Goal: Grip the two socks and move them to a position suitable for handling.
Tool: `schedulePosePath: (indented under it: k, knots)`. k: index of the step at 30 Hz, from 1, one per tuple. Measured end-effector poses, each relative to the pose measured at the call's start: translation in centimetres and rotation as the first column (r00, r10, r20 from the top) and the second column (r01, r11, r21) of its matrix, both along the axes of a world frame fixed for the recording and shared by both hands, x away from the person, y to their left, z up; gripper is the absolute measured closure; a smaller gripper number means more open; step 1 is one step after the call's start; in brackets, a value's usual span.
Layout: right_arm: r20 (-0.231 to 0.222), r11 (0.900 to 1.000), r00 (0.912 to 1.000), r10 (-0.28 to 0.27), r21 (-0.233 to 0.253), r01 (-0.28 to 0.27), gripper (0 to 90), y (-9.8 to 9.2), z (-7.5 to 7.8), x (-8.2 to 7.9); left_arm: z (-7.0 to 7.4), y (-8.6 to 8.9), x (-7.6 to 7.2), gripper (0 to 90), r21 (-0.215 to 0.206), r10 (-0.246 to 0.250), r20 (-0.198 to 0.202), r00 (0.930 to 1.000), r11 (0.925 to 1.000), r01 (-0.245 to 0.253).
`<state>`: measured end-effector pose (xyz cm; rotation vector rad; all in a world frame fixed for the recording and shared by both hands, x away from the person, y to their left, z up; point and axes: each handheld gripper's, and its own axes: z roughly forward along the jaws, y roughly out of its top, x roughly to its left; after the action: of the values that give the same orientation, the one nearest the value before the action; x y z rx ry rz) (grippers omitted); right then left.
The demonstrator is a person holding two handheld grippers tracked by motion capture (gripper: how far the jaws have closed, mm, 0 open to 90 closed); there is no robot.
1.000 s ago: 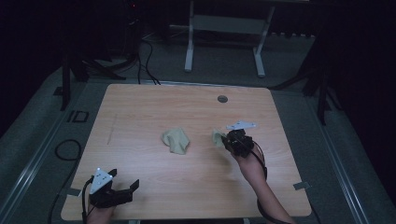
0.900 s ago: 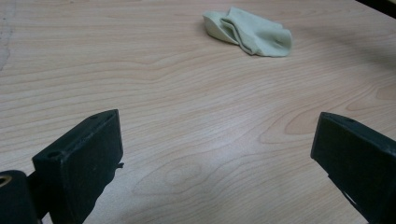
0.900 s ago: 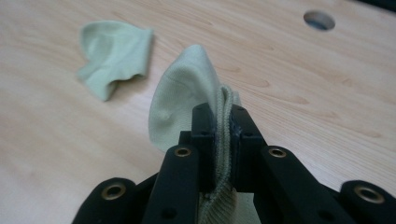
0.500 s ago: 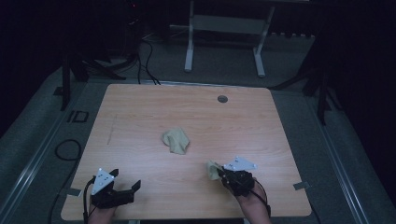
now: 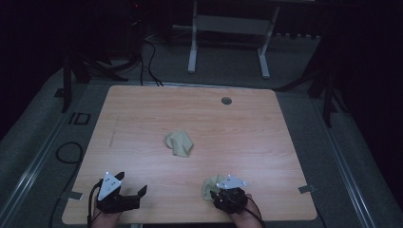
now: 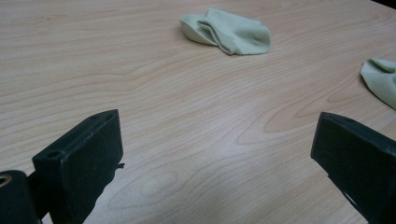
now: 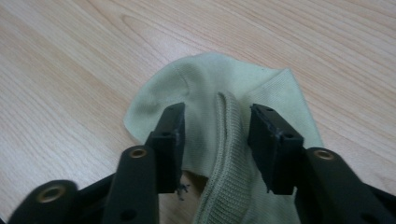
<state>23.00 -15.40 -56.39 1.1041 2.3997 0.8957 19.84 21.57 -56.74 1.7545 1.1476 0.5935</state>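
Jaws spread wide — two socks point(image 6: 227, 31) ahead.

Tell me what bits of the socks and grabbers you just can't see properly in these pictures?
- Right gripper view: the jaws straddle a ridge of the near sock, whose lower part runs off the bottom edge; whether they pinch it is unclear.
- High view: the right gripper covers most of that sock.
- Left gripper view: it is cut by the right edge.
- High view: the middle sock is too small and dim for its folds to be read.

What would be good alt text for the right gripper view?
Two black jaws of the right gripper straddle a raised fold of a pale green knitted sock, not fully closed. The sock lies on a light wooden table.
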Motion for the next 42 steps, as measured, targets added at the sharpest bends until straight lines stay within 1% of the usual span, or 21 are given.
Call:
schedulePosePath:
  k: [4, 7, 10, 14, 18, 19, 21, 22, 23, 24, 26, 27, 28, 31, 32, 34, 35, 36, 39, 40, 42]
  knots:
    - [0.001, 1.0, 0.9999, -0.014, 0.004, 0.014, 44.5, 0.5, -0.1, -0.2, -0.1, -0.3, 0.1, 2.1, -0.002, -0.009, -0.006, 0.9999, 1.0, 0.009]
    - [0.001, 1.0, 0.9997, -0.024, 0.015, 0.024, 39.5, 0.8, -0.2, -0.1, 0.0, -0.7, 0.1, 2.1, 0.023, -0.035, -0.003, 0.9994, 0.9991, 0.035]
    - [0.009, 0.997, 0.9978, -0.066, 0.026, 0.066, 32.8, 1.4, -0.4, -0.2, 0.3, -1.2, 0.0, 2.1, 0.051, -0.06, 0.02, 0.998, 0.997, 0.059]
    - [0.021, 0.99, 0.9901, -0.139, 0.031, 0.138, 29.4, 2.4, -0.6, 0.0, 0.4, -2.5, 0.1, 2.1, 0.064, -0.082, 0.018, 0.9965, 0.9947, 0.081]
    - [0.033, 0.981, 0.9811, -0.191, 0.04, 0.19, 28.5, 3.4, -0.8, 0.3, 0.5, -4.0, 0.8, 2.1, 0.074, -0.137, -0.008, 0.9905, 0.9877, 0.138]
    - [0.037, 0.981, 0.9806, -0.193, 0.043, 0.191, 27.9, 3.6, -0.8, 0.4, 0.6, -4.3, 0.9, 2.2, 0.056, -0.151, -0.015, 0.9885, 0.9869, 0.151]
    - [0.025, 0.982, 0.983, -0.182, 0.049, 0.181, 22.5, 4.0, -0.8, 0.5, 0.8, -4.9, 1.3, 2.3, 0.024, -0.189, -0.03, 0.9814, 0.9815, 0.19]
    - [0.016, 0.984, 0.9847, -0.174, 0.051, 0.173, 21.9, 4.0, -0.7, 0.6, 1.1, -5.5, 1.4, 2.4, 0.015, -0.224, -0.029, 0.9741, 0.9743, 0.225]
    - [0.004, 0.983, 0.9861, -0.166, 0.077, 0.165, 22.6, 3.9, -0.4, 0.6, 1.2, -5.8, 1.5, 5.5, 0.017, -0.231, -0.027, 0.9725, 0.9726, 0.232]
    - [0.007, 0.984, 0.9867, -0.163, 0.081, 0.161, 22.7, 3.8, -0.2, 0.6, 1.4, -6.4, 1.6, 7.4, 0.025, -0.246, -0.026, 0.9688, 0.9687, 0.247]
    - [-0.004, 0.984, 0.9909, -0.134, 0.117, 0.134, 28.0, 3.1, 0.8, 0.6, 1.7, -7.2, 1.8, 14.8, 0.019, -0.286, -0.031, 0.9577, 0.9578, 0.287]
    - [-0.012, 0.984, 0.9928, -0.119, 0.134, 0.119, 31.5, 2.7, 1.3, 0.6, 1.9, -7.7, 1.9, 15.7, 0.019, -0.318, -0.038, 0.9473, 0.9476, 0.319]
    - [-0.007, 0.983, 0.9947, -0.103, 0.151, 0.102, 37.8, 2.3, 2.0, 0.6, 2.1, -8.4, 2.0, 17.8, 0.027, -0.354, -0.038, 0.9346, 0.9346, 0.355]
    - [0.024, 0.988, 0.9983, -0.052, 0.145, 0.048, 50.7, 1.0, 3.9, 0.3, 2.4, -10.1, 2.2, 41.3, 0.029, -0.437, -0.038, 0.8985, 0.8983, 0.439]
    - [0.019, 0.988, 0.9991, -0.038, 0.148, 0.035, 52.8, 0.8, 4.1, 0.3, 2.5, -11.2, 2.5, 49.5, 0.028, -0.477, -0.048, 0.8774, 0.8774, 0.479]
    - [-0.001, 0.987, 1.0, 0.0, 0.159, 0.001, 58.2, 0.3, 4.4, 0.1, 2.4, -12.6, 2.8, 64.9, 0.043, -0.511, -0.067, 0.8568, 0.8564, 0.514]
    - [-0.012, 0.987, 0.9997, 0.021, 0.157, -0.019, 61.0, 0.2, 4.2, -0.1, 2.3, -13.2, 3.0, 69.5, 0.044, -0.526, -0.078, 0.8472, 0.8471, 0.53]
    - [-0.019, 0.989, 0.9993, 0.033, 0.144, -0.03, 62.5, 0.2, 4.0, -0.1, 2.1, -14.3, 3.3, 73.7, 0.067, -0.537, -0.106, 0.837, 0.836, 0.545]
    - [-0.053, 0.994, 0.9967, 0.061, 0.094, -0.056, 65.3, 0.2, 2.7, -0.3, 1.3, -15.8, 4.0, 83.9, 0.112, -0.541, -0.147, 0.8283, 0.8229, 0.557]
    - [-0.06, 0.995, 0.9962, 0.063, 0.079, -0.058, 65.4, 0.2, 2.1, -0.4, 1.1, -16.2, 4.2, 85.9, 0.138, -0.535, -0.16, 0.8296, 0.8201, 0.555]
    - [-0.081, 0.996, 0.9942, 0.071, 0.06, -0.066, 65.5, 0.1, 1.5, -0.6, 0.5, -16.7, 4.7, 88.8, 0.15, -0.526, -0.187, 0.8299, 0.8197, 0.553]
